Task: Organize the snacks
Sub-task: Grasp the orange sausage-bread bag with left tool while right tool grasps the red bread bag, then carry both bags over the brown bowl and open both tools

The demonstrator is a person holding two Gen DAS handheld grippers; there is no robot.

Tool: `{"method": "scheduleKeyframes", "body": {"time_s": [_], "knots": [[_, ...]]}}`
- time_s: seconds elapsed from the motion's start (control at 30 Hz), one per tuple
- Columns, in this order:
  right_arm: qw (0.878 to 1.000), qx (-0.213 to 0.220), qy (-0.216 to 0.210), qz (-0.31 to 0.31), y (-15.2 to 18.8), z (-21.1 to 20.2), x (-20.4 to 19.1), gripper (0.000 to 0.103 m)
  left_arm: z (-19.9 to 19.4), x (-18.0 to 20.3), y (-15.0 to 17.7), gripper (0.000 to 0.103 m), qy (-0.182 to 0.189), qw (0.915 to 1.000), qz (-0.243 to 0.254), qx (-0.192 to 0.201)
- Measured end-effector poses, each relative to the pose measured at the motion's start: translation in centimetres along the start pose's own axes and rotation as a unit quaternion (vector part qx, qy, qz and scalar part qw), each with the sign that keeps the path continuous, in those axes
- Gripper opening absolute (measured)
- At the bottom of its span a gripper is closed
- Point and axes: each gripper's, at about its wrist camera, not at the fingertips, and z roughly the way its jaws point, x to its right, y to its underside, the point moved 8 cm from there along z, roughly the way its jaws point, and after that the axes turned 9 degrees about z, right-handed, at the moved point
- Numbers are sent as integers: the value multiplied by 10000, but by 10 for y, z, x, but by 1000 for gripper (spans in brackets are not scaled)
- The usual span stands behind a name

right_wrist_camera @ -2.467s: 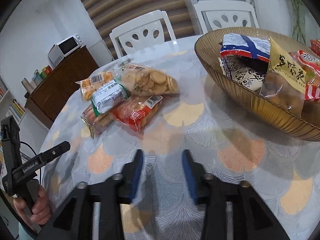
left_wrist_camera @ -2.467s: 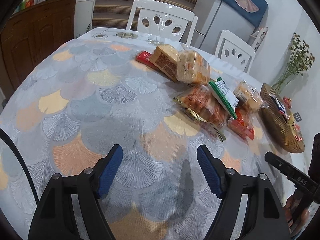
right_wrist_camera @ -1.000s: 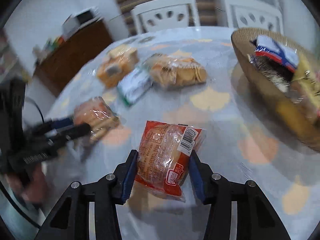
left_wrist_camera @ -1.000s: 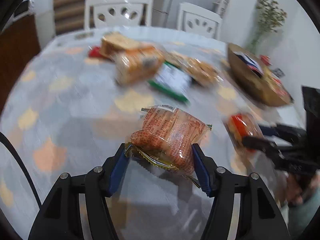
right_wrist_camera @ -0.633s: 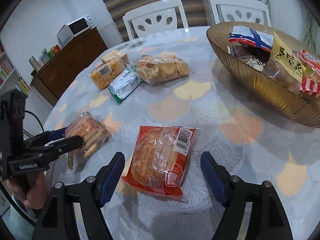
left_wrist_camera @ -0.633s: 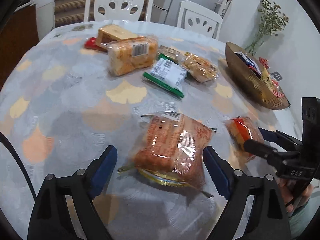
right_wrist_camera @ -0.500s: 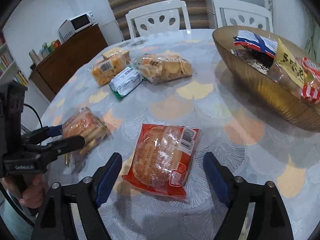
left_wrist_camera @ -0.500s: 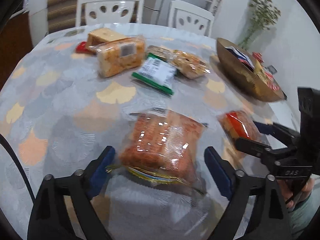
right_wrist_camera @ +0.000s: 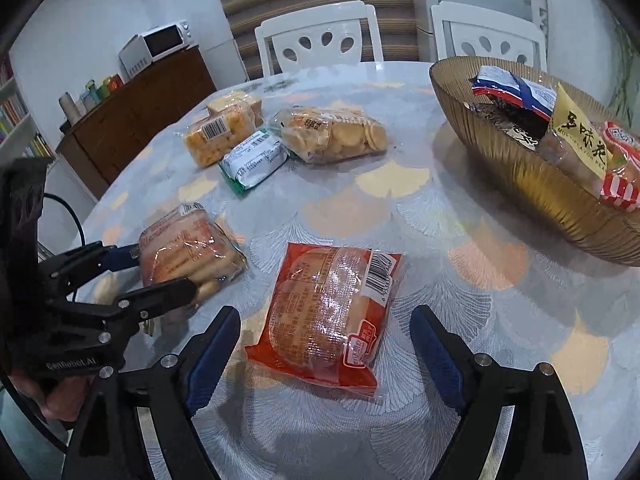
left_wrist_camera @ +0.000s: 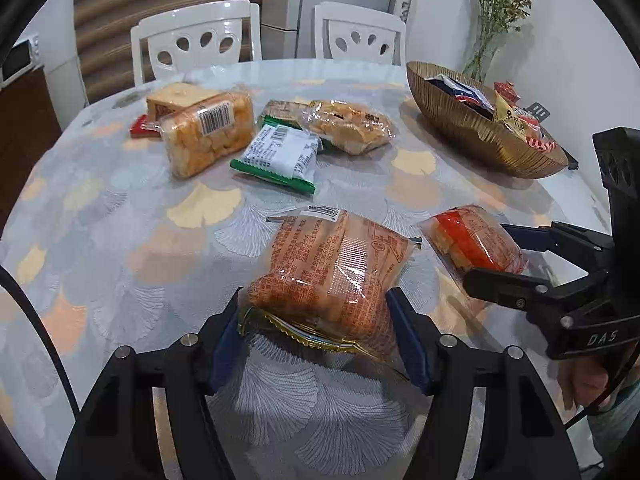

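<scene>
Near the front edge of the counter (left_wrist_camera: 120,240), an orange snack pack (left_wrist_camera: 336,268) is clamped between the blue pads of the left hand-held gripper (left_wrist_camera: 316,330), whose jaws are pressed against the pack's two sides. Just to its right, a red bun pack (right_wrist_camera: 332,312) lies flat on the counter between the widely spread jaws of the right hand-held gripper (right_wrist_camera: 324,344), which is released and not touching it. Toward the middle of the counter, a green-edged white packet (left_wrist_camera: 280,156), a clear bag of round crackers (right_wrist_camera: 332,134) and a bag of yellow cubes (left_wrist_camera: 208,132) are grouped close together, with a tan block (left_wrist_camera: 176,100) behind them. At the right edge, a ribbed gold bowl (right_wrist_camera: 532,192) is seen holding several wrapped snacks. Two white chairs (left_wrist_camera: 200,44) are placed beyond the far edge.
</scene>
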Motion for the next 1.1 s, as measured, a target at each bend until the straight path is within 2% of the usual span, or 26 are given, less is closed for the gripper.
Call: {"method": "scheduleKeyframes", "body": {"time_s": [0.1, 0.2, 0.27, 0.33, 0.37, 0.43, 0.47, 0.53, 0.67, 0.9, 1.0, 1.1], "knots": [[9997, 50, -184, 167, -1, -4, 3, 85, -3, -8, -1, 63, -82, 9997, -201, 97], [9994, 84, -216, 255, -2, -7, 5, 85, -6, -21, -1, 63, 46, 9982, -552, 216], [9997, 70, -107, 198, -1, -5, 4, 85, -5, -28, 0, 63, 58, 9971, -735, 211], [9998, 82, 175, 22, -1, -2, -1, 83, -3, -28, 0, 63, 47, 9971, -740, 186], [9995, 108, 284, -57, -1, -1, -1, 80, -4, -26, 0, 63, 8, 9974, -693, 194], [9983, 211, 494, -240, 1, -2, -6, 61, -4, -23, 0, 63, -54, 9980, -589, 198], [9977, 250, 562, -301, 2, -3, -7, 54, -3, -22, 0, 63, -94, 9983, -550, 188], [9963, 331, 673, -413, 3, -5, -10, 49, -3, -21, 0, 63, -161, 9985, -495, 173], [9944, 515, 746, -543, 2, -11, -12, 47, -5, -23, 0, 63, -249, 9981, -539, 181], [9942, 708, 612, -526, 1, -24, -14, 47, -13, -14, -9, 63, -455, 9980, -365, 232], [9946, 777, 459, -505, 1, -37, -15, 46, -26, -8, -26, 63, -268, 9976, -473, 427], [9937, 945, 359, -486, -6, -59, -13, 46, -42, 5, -56, 63, 103, 9964, -360, 766]]}}
